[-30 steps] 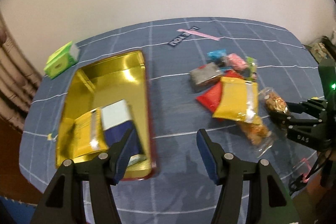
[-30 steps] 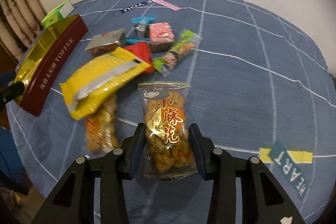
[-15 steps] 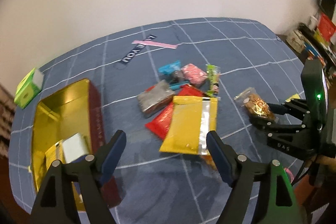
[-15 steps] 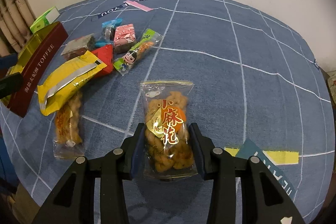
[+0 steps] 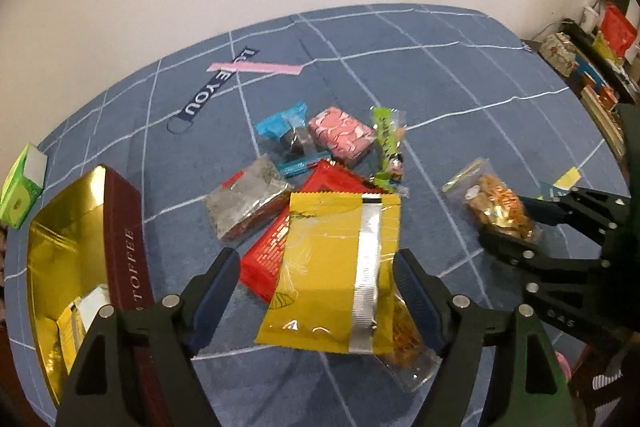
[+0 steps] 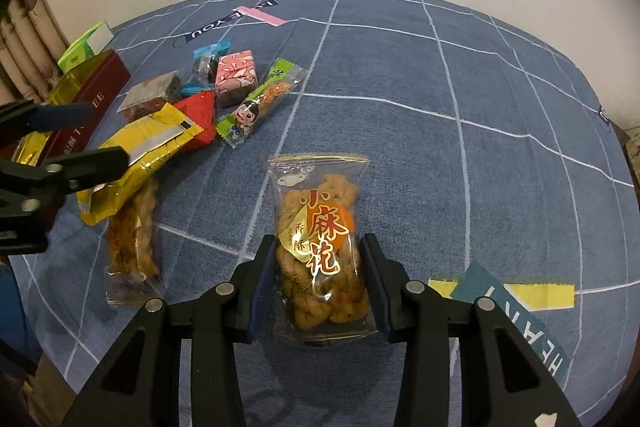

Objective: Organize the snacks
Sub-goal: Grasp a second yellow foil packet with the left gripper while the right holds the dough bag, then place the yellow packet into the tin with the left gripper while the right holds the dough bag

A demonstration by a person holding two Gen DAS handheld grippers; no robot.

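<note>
Left claw (image 5: 318,281): wide open, its blue pads on either side of the yellow pack (image 5: 334,271), not touching it.
Right claw (image 6: 320,281): closed on the twist bag (image 6: 320,239), pads pressing both sides of its lower half.
Twist bag: clear, with fried dough twists and red-gold lettering, held by the right claw over the blue cloth; whether it touches the cloth cannot be told.
Yellow pack: lies on top of the red pack (image 5: 276,239) and a second twist bag (image 5: 408,343).
Other snacks: grey pack (image 5: 248,201), pink block (image 5: 342,135), blue candy (image 5: 286,129) and green stick (image 5: 388,143) clustered just behind.
Tin (image 5: 126,231): dark red outside, gold inside, at the left of the worktop (image 5: 460,99), holding a few packs.
Green box (image 5: 20,191): beyond the tin, near the cloth's edge.
</note>
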